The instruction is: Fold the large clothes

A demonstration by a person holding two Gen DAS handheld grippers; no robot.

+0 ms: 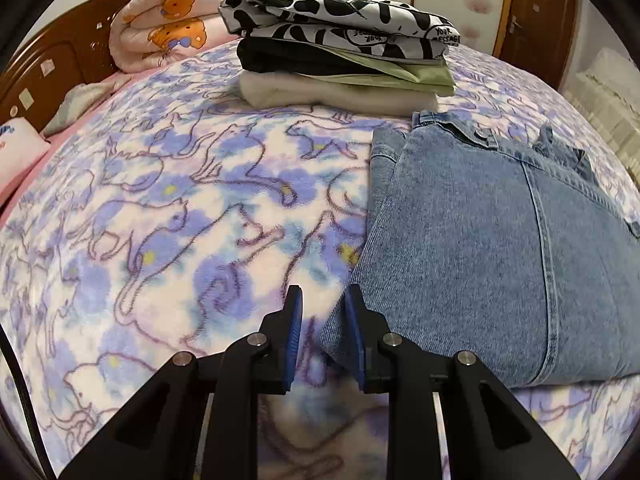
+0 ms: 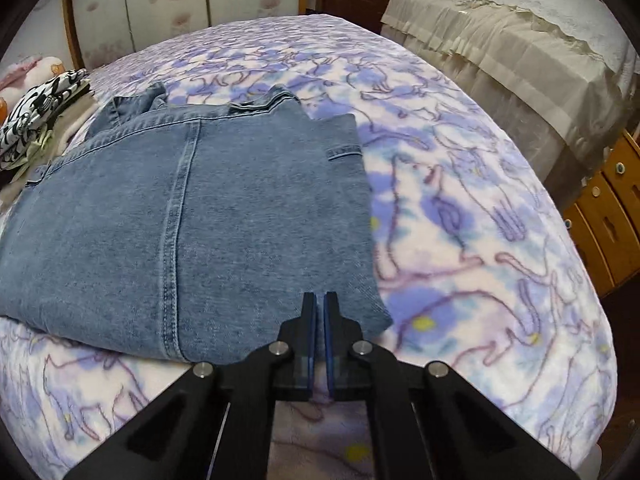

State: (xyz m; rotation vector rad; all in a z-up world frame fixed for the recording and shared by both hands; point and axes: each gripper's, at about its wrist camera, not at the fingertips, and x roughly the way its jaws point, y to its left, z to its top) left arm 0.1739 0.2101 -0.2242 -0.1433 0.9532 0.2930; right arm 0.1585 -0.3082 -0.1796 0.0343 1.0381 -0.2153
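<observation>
A folded blue denim garment [image 1: 480, 240] lies flat on the bed's cat-patterned fleece blanket [image 1: 180, 220]. In the left wrist view my left gripper [image 1: 323, 300] hovers at the denim's near left corner. Its jaws stand a little apart, and the corner lies just beyond its right finger [image 1: 354, 320] without being pinched. In the right wrist view the denim garment [image 2: 180, 220] fills the left half of the picture. My right gripper [image 2: 319, 298] is shut with nothing in it, over the denim's near right corner.
A stack of folded clothes [image 1: 340, 48], topped by a black-and-white print, sits behind the denim; the right wrist view has that stack [image 2: 40, 112] at far left. A rolled pink quilt [image 1: 168, 28] leans on the wooden headboard [image 1: 52, 64]. To the right are beige-covered furniture [image 2: 500, 40] and wooden drawers [image 2: 600, 216].
</observation>
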